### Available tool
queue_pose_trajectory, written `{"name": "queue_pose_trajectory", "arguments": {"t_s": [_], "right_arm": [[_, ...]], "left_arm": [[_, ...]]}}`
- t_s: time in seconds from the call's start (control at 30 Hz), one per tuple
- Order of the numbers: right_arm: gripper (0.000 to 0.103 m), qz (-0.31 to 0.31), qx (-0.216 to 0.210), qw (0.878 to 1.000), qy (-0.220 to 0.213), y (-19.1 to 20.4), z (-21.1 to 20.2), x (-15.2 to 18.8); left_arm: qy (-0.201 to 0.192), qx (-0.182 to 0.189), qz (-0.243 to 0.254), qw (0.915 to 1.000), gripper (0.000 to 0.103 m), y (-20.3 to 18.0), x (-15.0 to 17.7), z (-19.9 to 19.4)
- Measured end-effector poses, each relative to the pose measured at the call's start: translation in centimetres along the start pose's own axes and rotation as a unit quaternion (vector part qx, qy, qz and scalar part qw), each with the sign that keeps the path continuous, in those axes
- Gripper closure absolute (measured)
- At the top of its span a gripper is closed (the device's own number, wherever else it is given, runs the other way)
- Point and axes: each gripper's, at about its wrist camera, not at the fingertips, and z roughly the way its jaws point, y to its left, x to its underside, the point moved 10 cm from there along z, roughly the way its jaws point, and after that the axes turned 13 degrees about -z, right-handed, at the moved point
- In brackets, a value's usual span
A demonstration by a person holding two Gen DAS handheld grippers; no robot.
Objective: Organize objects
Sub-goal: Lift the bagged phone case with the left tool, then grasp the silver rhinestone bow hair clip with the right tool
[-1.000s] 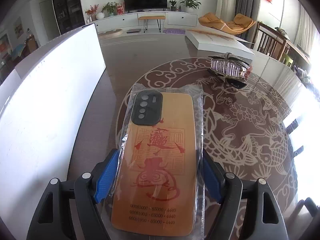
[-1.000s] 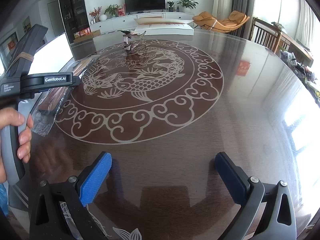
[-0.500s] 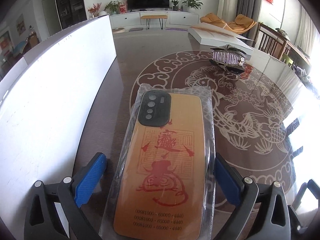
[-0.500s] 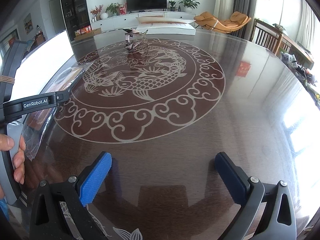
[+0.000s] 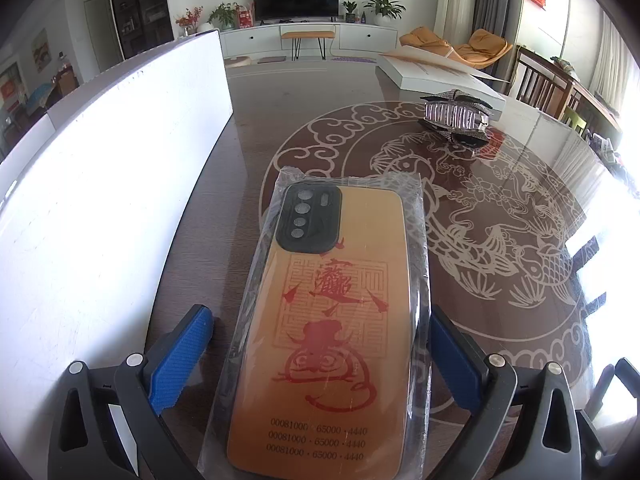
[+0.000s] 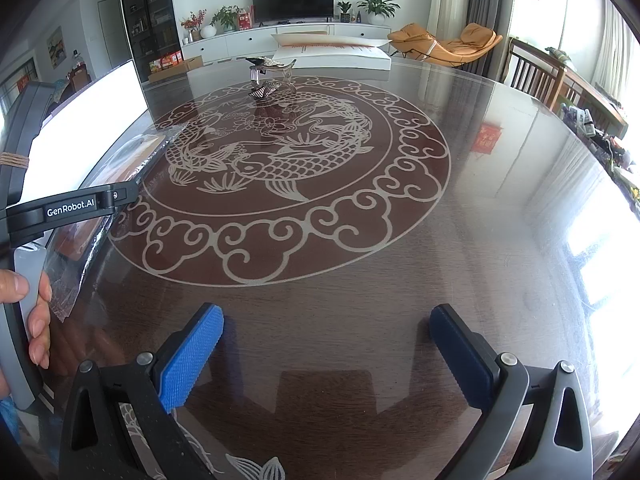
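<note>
An orange phone case (image 5: 332,320) with red print and a black camera block lies flat on the table in a clear plastic bag. My left gripper (image 5: 320,352) is open, its blue pads wide on both sides of the case without touching it. The bagged case also shows at the left in the right wrist view (image 6: 120,168), partly behind the left gripper's body. A silver and black hair clip (image 5: 456,116) sits farther back on the table; it also shows in the right wrist view (image 6: 268,76). My right gripper (image 6: 326,344) is open and empty over bare table.
A white box (image 5: 100,184) stands along the left of the case. A flat white box (image 5: 436,72) lies at the table's far side. The dark round table (image 6: 400,240) has a fish pattern under glass. A hand (image 6: 28,300) holds the left gripper.
My left gripper has opened and let go of the phone case, which now lies on the table. The left gripper has drawn back slightly. The right gripper has stayed still.
</note>
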Motion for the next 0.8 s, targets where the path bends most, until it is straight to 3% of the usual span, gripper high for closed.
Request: {"name": "queue_pose_trajectory", "arguments": {"t_s": [0.27, 0.4, 0.67, 0.8], "right_arm": [[0.000, -0.002, -0.001, 1.000, 0.002, 0.0, 0.2, -0.2], [0.000, -0.009, -0.006, 1.000, 0.005, 0.1, 1.4, -1.8], [0.000, -0.067, -0.044, 0.997, -0.003, 1.8, 8.4, -11.8], [0.000, -0.063, -0.043, 0.997, 0.000, 1.7, 12.5, -17.3]], "left_arm": [[0.000, 0.000, 0.000, 1.0000, 0.000, 0.0, 0.0, 0.0], [0.000, 0.000, 0.000, 1.0000, 0.000, 0.0, 0.0, 0.0], [-0.001, -0.001, -0.001, 1.0000, 0.000, 0.2, 0.1, -0.2], [-0.001, -0.001, -0.001, 1.0000, 0.000, 0.1, 0.1, -0.2]]}}
